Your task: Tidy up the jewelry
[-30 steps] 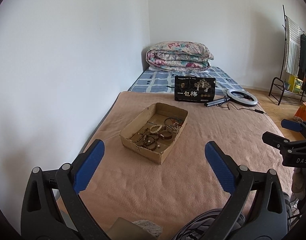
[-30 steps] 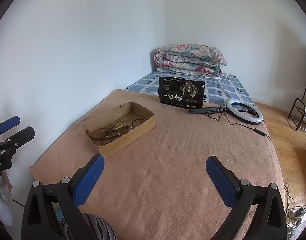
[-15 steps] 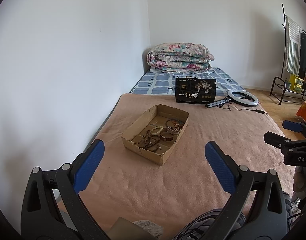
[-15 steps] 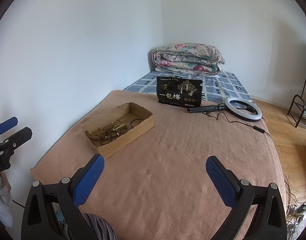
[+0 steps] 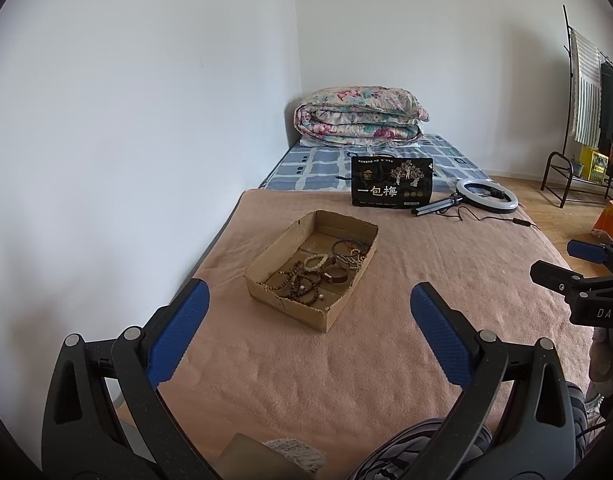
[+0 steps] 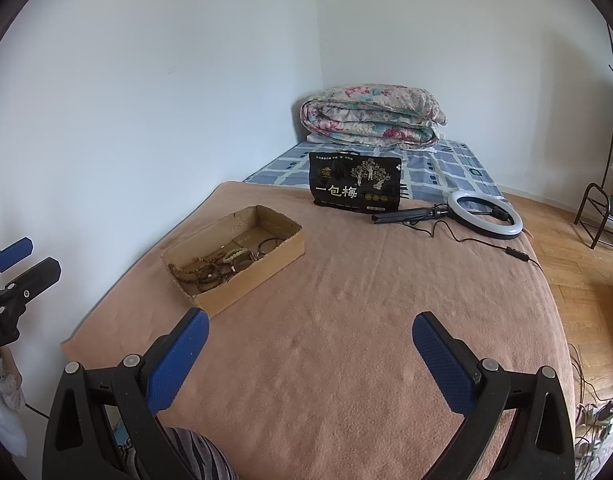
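A shallow cardboard box (image 5: pixel 280 248) (image 6: pixel 274 258) sits on the pink blanket, holding a tangle of jewelry (image 5: pixel 318 270) (image 6: pixel 218 266): brown bead strings, a pale bead bracelet and dark bangles. My left gripper (image 5: pixel 308 304) hangs open above the blanket, just short of the box's near wall, with nothing between its blue pads. My right gripper (image 6: pixel 310 330) is also open and empty, to the right of the box and nearer than it. Each gripper shows at the edge of the other's view.
A black printed bag (image 5: pixel 391 187) (image 6: pixel 354 188) stands behind the box. A ring light (image 5: pixel 486 196) (image 6: pixel 484 216) with its stand and cable lies at the far right of the blanket (image 5: pixel 426 248). A folded floral quilt (image 5: pixel 360 116) rests by the wall. A clothes rack (image 5: pixel 586 100) stands on the wooden floor.
Both views have tilted and drifted a little; the box sits slightly higher and further right in the left wrist view. Both grippers stay open and nothing has been touched.
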Available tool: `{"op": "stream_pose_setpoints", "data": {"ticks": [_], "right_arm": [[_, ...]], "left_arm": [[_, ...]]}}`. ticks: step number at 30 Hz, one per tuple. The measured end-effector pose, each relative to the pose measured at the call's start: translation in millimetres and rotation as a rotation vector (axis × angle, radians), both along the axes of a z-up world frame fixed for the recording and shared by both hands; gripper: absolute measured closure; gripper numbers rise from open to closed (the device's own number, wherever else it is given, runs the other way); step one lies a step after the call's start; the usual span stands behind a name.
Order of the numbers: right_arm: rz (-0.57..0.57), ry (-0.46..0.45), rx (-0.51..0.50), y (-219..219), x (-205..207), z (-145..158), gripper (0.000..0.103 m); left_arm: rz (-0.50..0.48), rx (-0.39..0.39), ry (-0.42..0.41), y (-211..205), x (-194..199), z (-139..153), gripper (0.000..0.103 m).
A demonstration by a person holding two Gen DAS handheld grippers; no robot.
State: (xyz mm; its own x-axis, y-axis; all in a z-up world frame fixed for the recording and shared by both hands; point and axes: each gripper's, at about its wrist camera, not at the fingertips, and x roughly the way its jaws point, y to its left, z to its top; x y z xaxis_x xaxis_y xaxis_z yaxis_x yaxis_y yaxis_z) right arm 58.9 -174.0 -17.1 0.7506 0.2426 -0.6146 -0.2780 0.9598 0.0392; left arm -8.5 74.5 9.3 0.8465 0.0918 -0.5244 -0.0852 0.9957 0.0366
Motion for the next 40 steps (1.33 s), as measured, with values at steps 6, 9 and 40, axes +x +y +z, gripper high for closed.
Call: {"op": "stream_pose_setpoints", "data": {"ticks": [6, 9, 40], "right_arm": [[0.000, 0.001, -0.001, -0.4, 0.0, 0.2, 0.000], [-0.001, 0.001, 0.000, -0.8, 0.5, 0.1, 0.000], [-0.025, 0.017, 0.011, 1.1, 2.8, -6.2, 0.000]], "left_arm": [[0.002, -0.001, -0.001, -0.4, -0.2, -0.6, 0.001], [0.003, -0.003, 0.002, 1.5, 1.1, -0.2, 0.001], [0.029, 0.022, -0.006, 3.8, 1.8, -6.4, 0.001]]}}
